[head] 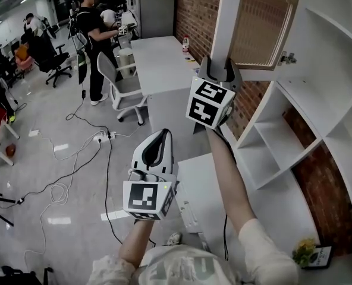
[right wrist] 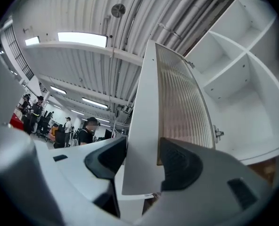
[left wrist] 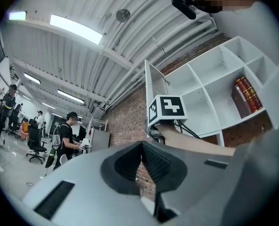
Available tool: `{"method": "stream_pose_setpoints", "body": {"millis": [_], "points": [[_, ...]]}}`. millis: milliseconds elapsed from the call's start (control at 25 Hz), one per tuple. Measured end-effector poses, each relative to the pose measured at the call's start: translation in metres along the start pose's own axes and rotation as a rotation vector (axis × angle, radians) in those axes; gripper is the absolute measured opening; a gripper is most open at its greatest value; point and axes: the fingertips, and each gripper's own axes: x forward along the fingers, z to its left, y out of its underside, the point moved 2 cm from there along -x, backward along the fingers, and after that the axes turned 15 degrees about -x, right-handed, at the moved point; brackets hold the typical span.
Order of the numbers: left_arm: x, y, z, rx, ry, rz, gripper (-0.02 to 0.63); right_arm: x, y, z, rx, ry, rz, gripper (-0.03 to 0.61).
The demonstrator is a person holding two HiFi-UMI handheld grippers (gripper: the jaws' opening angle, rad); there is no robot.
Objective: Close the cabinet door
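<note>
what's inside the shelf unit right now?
Red books stand in one of the compartments; the rest in view look bare. The open door and the person's arm cover some parts, so those can't be checked.

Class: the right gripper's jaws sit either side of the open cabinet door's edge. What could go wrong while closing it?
The right gripper only straddles the edge of the cabinet door, seemingly unclamped, so it may slip off mid-swing. One pad sits beside the ribbed glass panel; a hard push could stress it. A fast swing could slam the door into the shelf unit.
</note>
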Motion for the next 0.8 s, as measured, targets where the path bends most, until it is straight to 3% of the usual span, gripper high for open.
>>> {"method": "stream_pose_setpoints", "body": {"millis": [320, 800], "points": [[-0.002, 0.017, -0.006, -0.011, -0.001, 0.045, 0.014, -0.005, 0.001, -0.002, 0.009, -0.014, -0.002, 0.209], [-0.005, 0.012, -0.018, -0.015, 0.031, 0.031, 0.014, -0.049, -0.005, -0.024, 0.086, -0.067, -0.044, 0.186]]}}
